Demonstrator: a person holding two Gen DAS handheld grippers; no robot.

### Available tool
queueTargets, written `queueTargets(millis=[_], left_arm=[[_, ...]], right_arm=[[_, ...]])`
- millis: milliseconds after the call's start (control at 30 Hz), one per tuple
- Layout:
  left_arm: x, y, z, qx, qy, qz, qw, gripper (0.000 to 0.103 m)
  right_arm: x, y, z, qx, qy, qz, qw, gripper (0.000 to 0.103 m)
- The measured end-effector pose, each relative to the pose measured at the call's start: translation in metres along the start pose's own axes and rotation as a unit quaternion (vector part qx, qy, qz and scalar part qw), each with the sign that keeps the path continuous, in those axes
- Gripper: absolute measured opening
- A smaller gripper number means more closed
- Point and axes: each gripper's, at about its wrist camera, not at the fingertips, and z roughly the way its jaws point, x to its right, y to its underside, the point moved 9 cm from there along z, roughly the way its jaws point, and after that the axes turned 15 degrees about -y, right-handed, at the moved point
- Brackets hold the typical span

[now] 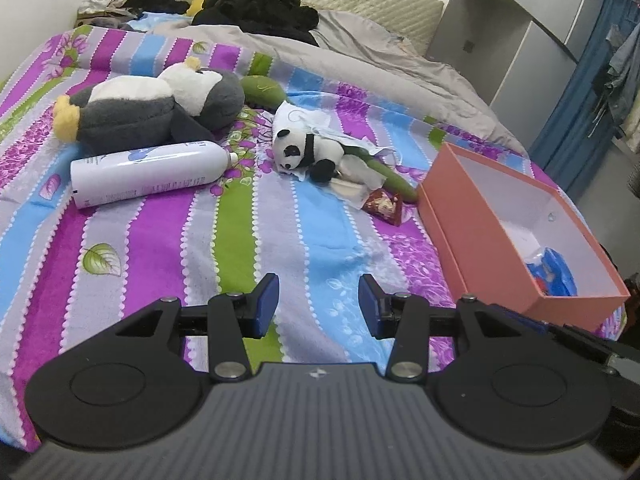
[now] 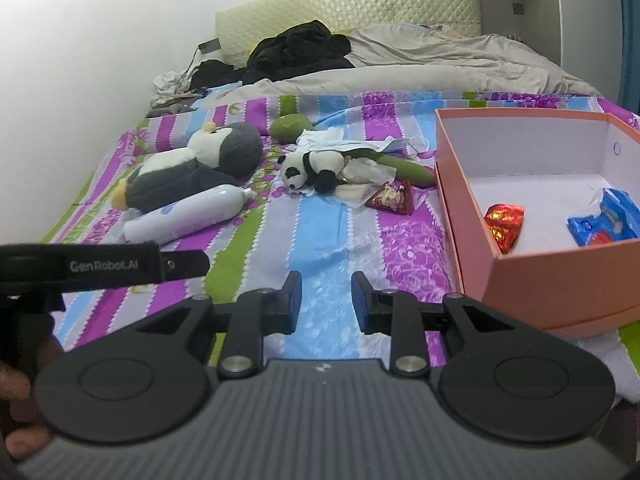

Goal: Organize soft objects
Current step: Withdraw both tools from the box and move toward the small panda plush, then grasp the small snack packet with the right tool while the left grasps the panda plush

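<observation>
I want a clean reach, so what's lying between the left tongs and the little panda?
Nothing: in the left wrist view only bare striped bedspread lies between the open left tongs and the panda.

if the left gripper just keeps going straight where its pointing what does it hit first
Probably the striped bedsheet: the left gripper is open, with only bare sheet directly ahead. If it skimmed above the sheet, the small panda plush lies roughly on that line, though depth is hard to judge.

The long green plush [image 1: 382, 172] lies partly hidden under the panda [image 1: 306, 151]; beside the panda, the red packet's [image 2: 390, 199] print is unreadable.
</observation>
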Motion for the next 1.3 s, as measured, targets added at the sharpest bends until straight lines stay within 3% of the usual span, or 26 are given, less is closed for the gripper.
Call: queueTargets(millis=[467,1000,1100,1300], left_arm=[[-0.003,-0.027,0.091,-0.022,-0.006,-0.051,0.9984,0.050],[0.044,-0.083,0.209,-0.022,0.029,-0.039,0.9986,0.050],[0.052,-0.089,0.229,-0.025,0.032,-0.039,0.9984,0.050],[0.063,-0.097,0.258,-0.009,0.017,-0.020,0.9996,0.050]], right_arm=[[0.034,-0.011,0.078,-0.019,0.027,-0.024,0.999,0.031],[0.099,-0.043,0.177,-0.012,0.096,-0.051,0.994,0.031],[0.112,-0.047,0.190,-0.008,0.123,-0.049,0.991,0.054],[0.128,-0.049,0.210,-0.009,0.134,-0.042,0.990,0.057]])
